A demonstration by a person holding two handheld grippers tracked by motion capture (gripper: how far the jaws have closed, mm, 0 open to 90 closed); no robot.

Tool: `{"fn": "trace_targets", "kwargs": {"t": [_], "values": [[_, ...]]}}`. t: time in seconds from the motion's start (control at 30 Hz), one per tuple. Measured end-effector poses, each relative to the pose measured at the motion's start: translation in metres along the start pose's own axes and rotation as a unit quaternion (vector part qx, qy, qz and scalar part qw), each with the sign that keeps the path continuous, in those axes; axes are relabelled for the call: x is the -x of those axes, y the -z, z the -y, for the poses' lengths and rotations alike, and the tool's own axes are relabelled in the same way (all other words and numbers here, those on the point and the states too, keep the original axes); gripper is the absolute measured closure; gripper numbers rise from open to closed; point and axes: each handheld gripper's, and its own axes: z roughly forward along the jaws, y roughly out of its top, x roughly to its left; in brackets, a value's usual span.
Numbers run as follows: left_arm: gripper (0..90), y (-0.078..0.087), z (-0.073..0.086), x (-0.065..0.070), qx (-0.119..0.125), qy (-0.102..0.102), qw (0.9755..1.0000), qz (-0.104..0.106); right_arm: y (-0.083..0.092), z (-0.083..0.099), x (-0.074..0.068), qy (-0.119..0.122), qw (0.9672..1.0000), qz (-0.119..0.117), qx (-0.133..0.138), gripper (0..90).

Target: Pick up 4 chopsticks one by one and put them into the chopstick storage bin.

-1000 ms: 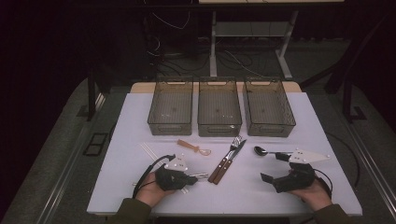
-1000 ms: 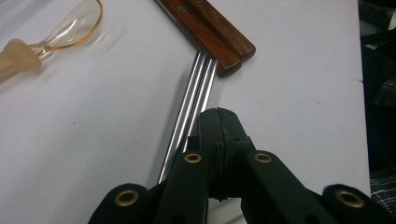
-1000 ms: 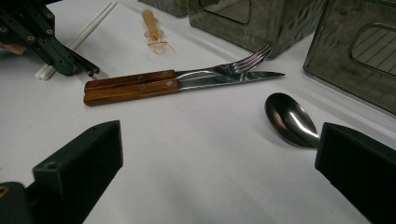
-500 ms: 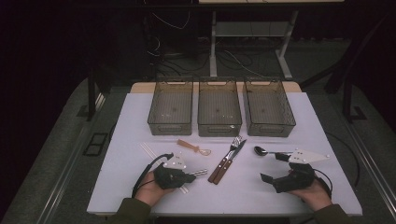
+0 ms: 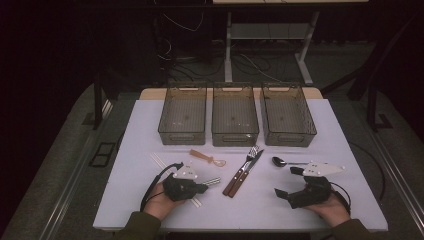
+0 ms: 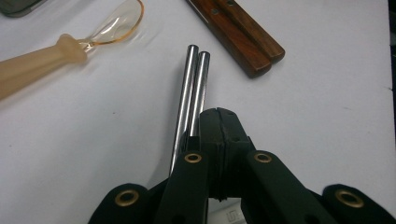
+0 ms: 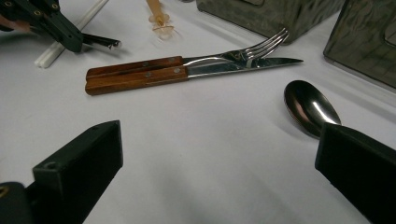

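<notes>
Metal chopsticks [image 6: 190,100] sit clamped between the closed jaws of the left gripper [image 5: 204,188], low over the white table [image 5: 330,130], so the pick-up looks done while the sorting is all ahead. Right gripper [image 5: 287,182] rests nearby with jaws spread and nothing between them. Beyond lie the fork and knife [image 5: 243,171], metal spoon [image 5: 280,161] and plastic spoon [image 5: 206,158]; farthest, three bins [image 5: 235,115] stand empty.

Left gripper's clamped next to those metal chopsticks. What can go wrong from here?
1. The left gripper looks shut beside the metal chopsticks, not clearly around them: a lift may come up empty.
2. If pinched near one end, the pair could pivot or split.
3. Sliding rods might knock the amber spoon or wooden handles.
</notes>
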Motion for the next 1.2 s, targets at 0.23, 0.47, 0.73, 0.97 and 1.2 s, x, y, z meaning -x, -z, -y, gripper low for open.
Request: {"fn": "trace_targets", "kwargs": {"t": [0.23,0.47,0.73,0.97,1.2], "values": [[89.5,0.001,0.001,-0.002,0.000,0.006,0.9999,-0.011,0.000,0.000,0.001,0.000,1.0000,0.001,0.000,1.1],[89.4,0.003,0.002,-0.004,0.002,0.011,0.9997,-0.020,0.001,0.000,0.001,-0.002,1.0000,0.001,0.002,1.1],[89.5,0.005,0.003,-0.007,0.003,0.019,0.9993,-0.032,0.001,0.000,0.001,-0.004,1.0000,0.001,0.002,1.1],[89.5,0.007,0.004,-0.009,0.008,0.027,0.9986,-0.045,0.001,0.000,0.001,-0.005,1.0000,0.001,0.002,1.1],[89.5,0.010,0.005,-0.012,0.004,0.034,0.9975,-0.062,0.002,0.000,0.001,-0.006,1.0000,0.001,0.002,1.1]]}}
